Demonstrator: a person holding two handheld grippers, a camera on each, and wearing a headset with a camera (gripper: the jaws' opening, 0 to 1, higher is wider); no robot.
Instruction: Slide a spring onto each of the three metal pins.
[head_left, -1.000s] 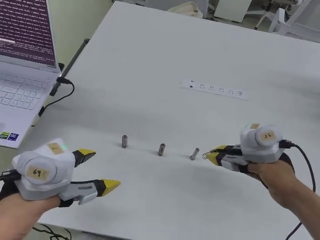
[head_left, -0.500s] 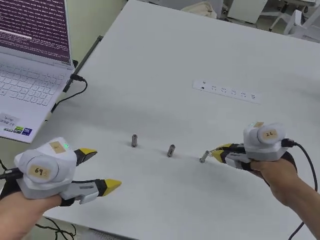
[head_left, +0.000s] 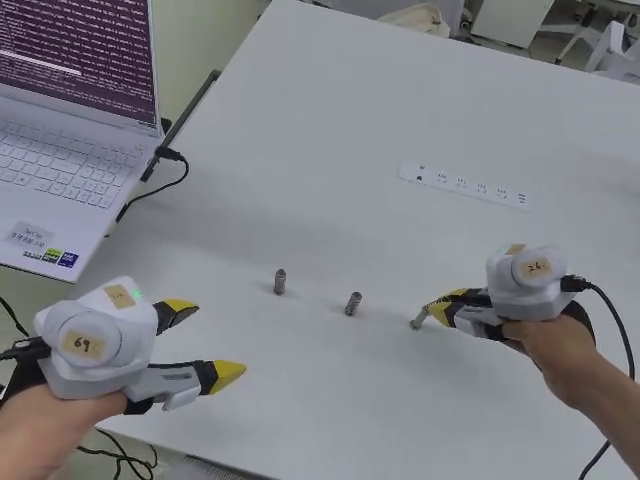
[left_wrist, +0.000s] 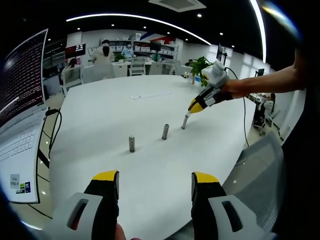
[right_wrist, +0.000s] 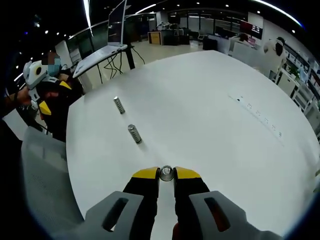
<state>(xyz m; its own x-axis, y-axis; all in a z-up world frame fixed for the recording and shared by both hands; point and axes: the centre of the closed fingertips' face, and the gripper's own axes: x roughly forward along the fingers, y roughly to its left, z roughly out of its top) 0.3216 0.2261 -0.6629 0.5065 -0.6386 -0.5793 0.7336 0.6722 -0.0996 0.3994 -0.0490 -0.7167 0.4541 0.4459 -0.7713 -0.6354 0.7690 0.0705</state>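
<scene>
Metal coils (left_wrist: 132, 142) sit on the left pin (head_left: 280, 282) and the middle pin (head_left: 353, 303), both upright on the white table (head_left: 330, 120), while the third pin (head_left: 418, 321) leans with its top at the right gripper (head_left: 432, 304), whose jaws pinch the last spring (right_wrist: 166, 173) between them. We cannot tell whether that spring is over the pin. Near the table's front edge we see the left gripper (head_left: 208, 339), jaws wide apart, well clear of the pins.
</scene>
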